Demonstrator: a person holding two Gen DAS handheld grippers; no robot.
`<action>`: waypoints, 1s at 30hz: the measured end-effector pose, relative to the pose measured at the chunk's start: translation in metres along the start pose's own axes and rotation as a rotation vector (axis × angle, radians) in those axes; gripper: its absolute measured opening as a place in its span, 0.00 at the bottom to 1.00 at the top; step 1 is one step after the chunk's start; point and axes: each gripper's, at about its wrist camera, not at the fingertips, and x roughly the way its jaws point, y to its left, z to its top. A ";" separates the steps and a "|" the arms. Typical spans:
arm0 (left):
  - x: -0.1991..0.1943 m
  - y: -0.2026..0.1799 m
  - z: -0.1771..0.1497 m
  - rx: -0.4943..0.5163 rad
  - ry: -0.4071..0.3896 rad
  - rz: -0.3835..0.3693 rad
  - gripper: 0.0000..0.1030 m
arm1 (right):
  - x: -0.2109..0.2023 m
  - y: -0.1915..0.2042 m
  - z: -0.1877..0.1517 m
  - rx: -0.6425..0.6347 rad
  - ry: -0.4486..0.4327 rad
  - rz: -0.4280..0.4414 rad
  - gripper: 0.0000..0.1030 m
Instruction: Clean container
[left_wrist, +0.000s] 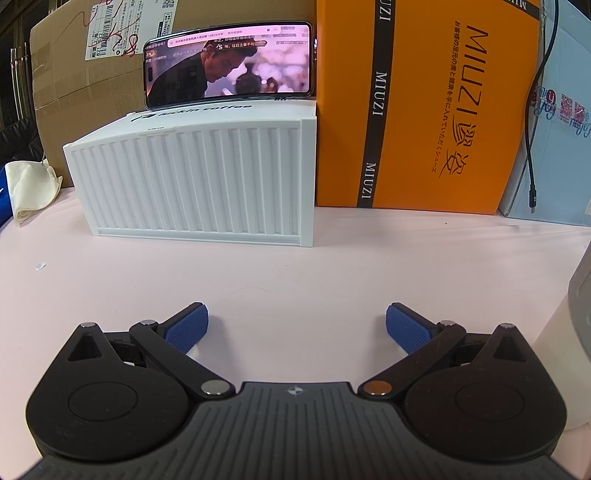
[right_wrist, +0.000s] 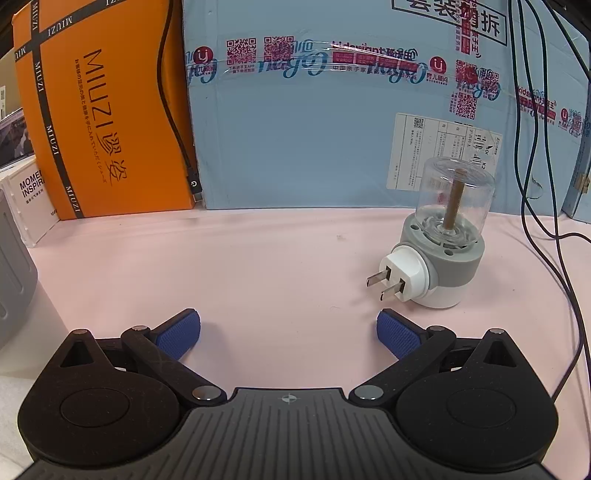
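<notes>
A white ribbed plastic box shaped like a shipping container (left_wrist: 199, 181) sits on a pale pink tabletop (left_wrist: 295, 273), straight ahead of the left gripper (left_wrist: 296, 325) and well apart from it. That gripper's blue-padded jaws are spread wide, holding nothing. A smartphone playing a video (left_wrist: 229, 62) leans on top of the container. An orange cardboard box (left_wrist: 417, 110) stands just beside it. The right gripper (right_wrist: 288, 330) is also wide open and empty; a grey-and-white plug-in device with a clear dome (right_wrist: 439, 243) stands near its right fingertip (right_wrist: 397, 332).
</notes>
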 end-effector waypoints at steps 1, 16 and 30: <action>0.000 0.000 0.000 0.000 0.000 0.000 1.00 | 0.000 0.001 0.000 0.000 0.000 0.001 1.00; 0.000 0.001 0.000 0.000 0.000 0.000 1.00 | 0.001 0.007 0.000 0.000 0.000 0.004 1.00; 0.001 0.001 0.000 -0.006 0.000 -0.004 1.00 | 0.000 0.008 -0.001 0.000 0.000 0.004 1.00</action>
